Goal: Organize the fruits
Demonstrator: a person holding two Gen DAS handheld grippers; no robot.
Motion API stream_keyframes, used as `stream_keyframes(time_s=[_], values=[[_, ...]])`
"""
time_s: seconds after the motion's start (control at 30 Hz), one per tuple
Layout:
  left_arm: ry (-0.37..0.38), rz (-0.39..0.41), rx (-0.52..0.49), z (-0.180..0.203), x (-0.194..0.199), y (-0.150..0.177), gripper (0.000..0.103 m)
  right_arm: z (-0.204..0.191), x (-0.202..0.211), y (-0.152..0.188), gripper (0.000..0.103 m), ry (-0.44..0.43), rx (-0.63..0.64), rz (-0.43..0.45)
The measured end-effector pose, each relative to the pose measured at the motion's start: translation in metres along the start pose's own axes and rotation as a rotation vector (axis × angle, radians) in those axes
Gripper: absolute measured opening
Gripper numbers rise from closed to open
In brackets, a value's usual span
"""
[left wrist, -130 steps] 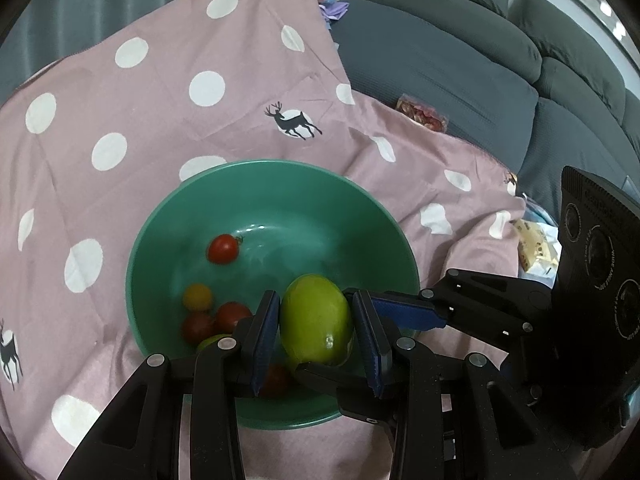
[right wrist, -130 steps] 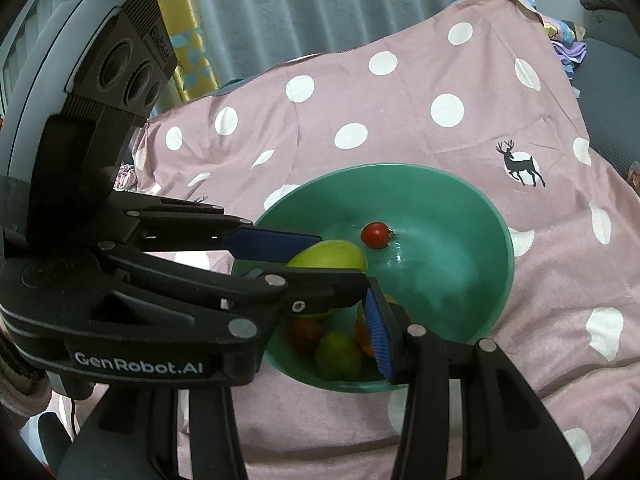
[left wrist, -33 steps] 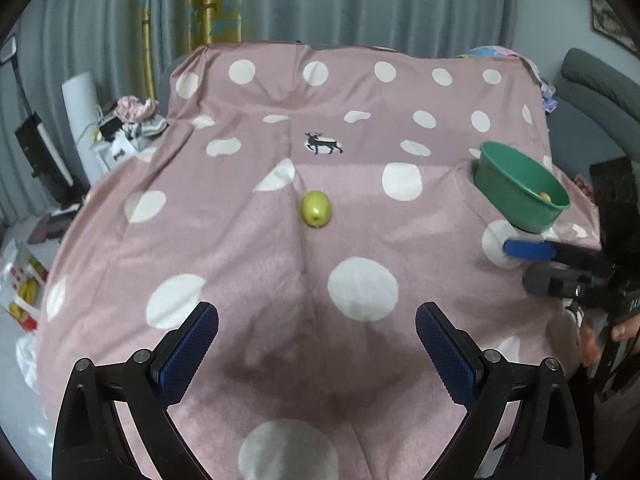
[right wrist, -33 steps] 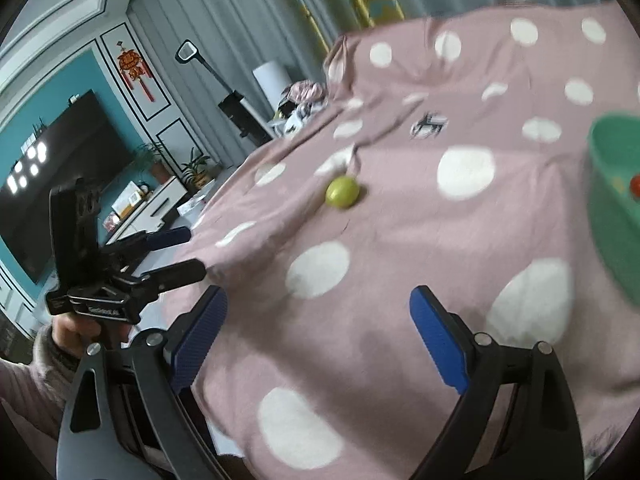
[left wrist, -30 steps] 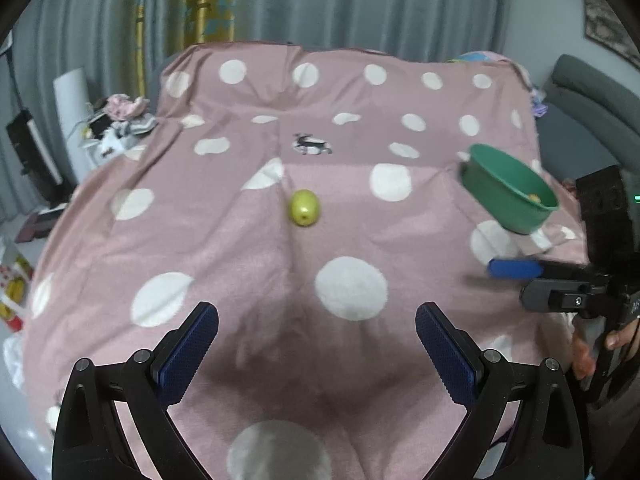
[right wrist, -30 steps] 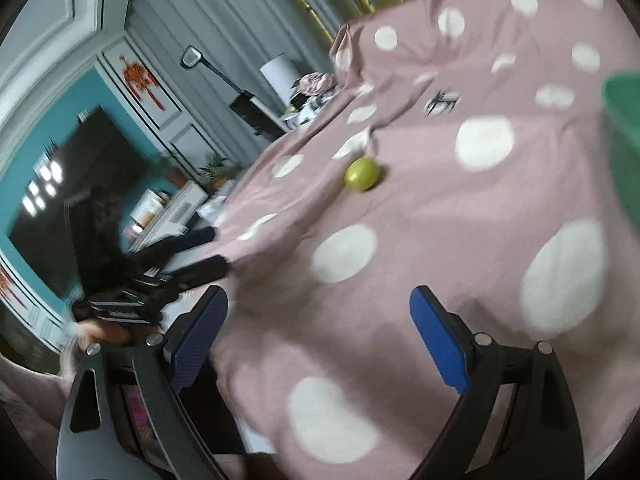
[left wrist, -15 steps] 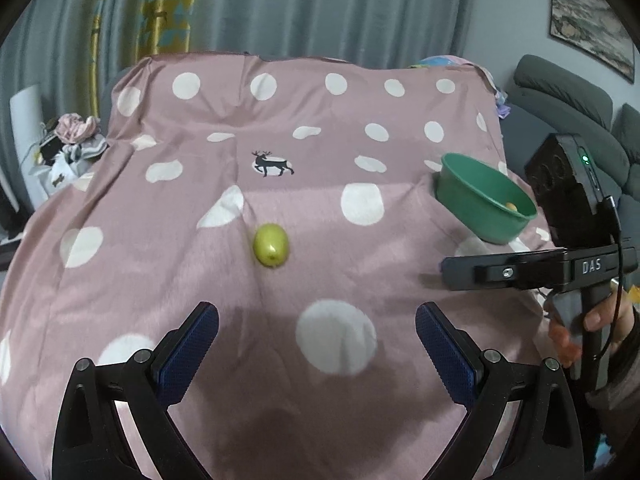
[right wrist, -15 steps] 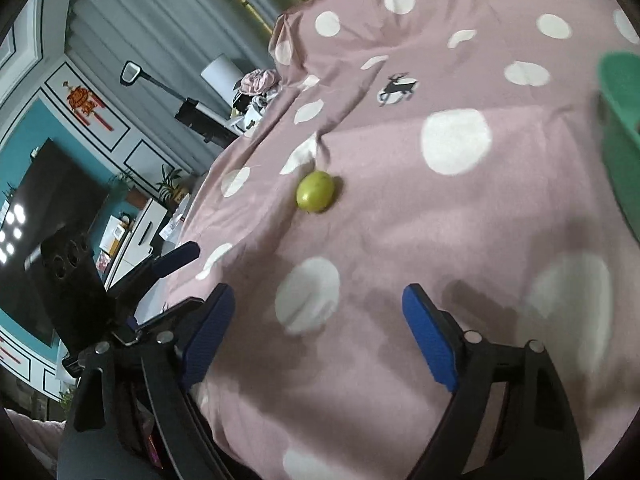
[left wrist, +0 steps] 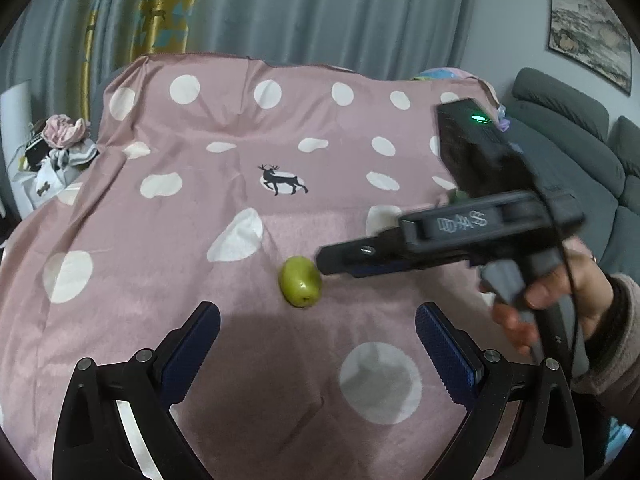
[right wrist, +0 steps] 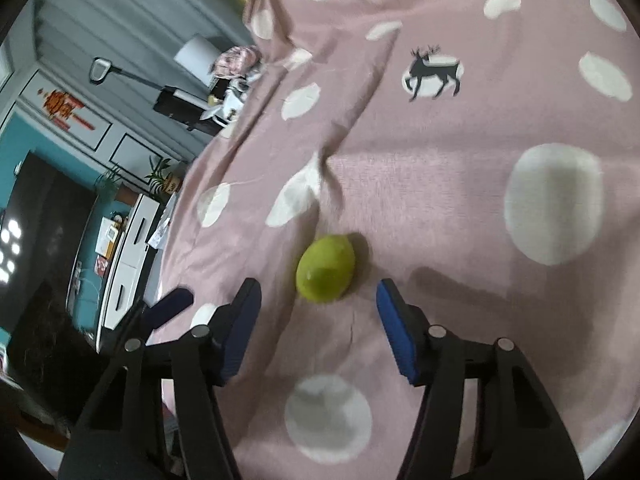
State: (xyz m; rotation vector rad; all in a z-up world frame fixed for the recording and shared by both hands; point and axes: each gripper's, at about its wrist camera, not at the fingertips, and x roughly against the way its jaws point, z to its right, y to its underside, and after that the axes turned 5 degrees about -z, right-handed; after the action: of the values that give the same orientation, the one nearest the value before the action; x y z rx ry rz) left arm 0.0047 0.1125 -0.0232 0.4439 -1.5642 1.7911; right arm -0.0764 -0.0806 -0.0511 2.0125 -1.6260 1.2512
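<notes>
We saw one green fruit (left wrist: 300, 287) lying alone on the pink cloth with white dots (left wrist: 160, 264), a little below the printed deer (left wrist: 283, 179) and beside a fold in the cloth. The right gripper (right wrist: 318, 312) pointed down at the fruit from near; its jaws had just been closing, but the blue pads (right wrist: 396, 334) stood apart and on both sides of the fruit without touching it, so nothing was held. In the left wrist view the tip of this gripper reached just beside the right side of the fruit, and a hand (left wrist: 560, 292) in a grey sleeve held its handle. The left gripper (left wrist: 318, 344) hung lower in that picture, with its jaws wide apart and empty, the fruit just beyond its fingertips. Behind the cloth we saw grey curtains (left wrist: 320, 12) and a grey sofa (left wrist: 580, 148).
</notes>
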Motion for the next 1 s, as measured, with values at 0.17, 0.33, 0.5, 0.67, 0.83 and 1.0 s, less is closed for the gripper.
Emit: stream_keyframes(time_s=[0.17, 0.33, 0.5, 0.67, 0.83, 1.0], values=[[0.022, -0.009, 0.013, -0.009, -0.002, 0.003, 0.099, 0.000, -0.021, -0.003, 0.045, 0.010, -0.022, -0.039], [0.079, -0.014, 0.032, -0.012, -0.001, 0.004, 0.099, -0.006, -0.022, 0.003, 0.037, 0.029, 0.042, -0.048], [0.195, -0.039, 0.044, -0.001, -0.002, 0.009, 0.098, 0.006, 0.018, 0.044, 0.037, 0.030, 0.073, -0.022], [0.308, -0.036, -0.003, 0.030, 0.001, 0.006, 0.098, 0.020, 0.059, 0.088, 0.037, 0.217, 0.171, -0.036], [0.350, -0.135, 0.039, 0.053, -0.022, 0.001, 0.089, 0.018, 0.074, 0.113, 0.040, 0.269, 0.265, -0.011], [0.327, -0.246, 0.026, 0.079, -0.046, -0.003, 0.084, 0.028, 0.073, 0.120, 0.041, 0.249, 0.274, 0.014]])
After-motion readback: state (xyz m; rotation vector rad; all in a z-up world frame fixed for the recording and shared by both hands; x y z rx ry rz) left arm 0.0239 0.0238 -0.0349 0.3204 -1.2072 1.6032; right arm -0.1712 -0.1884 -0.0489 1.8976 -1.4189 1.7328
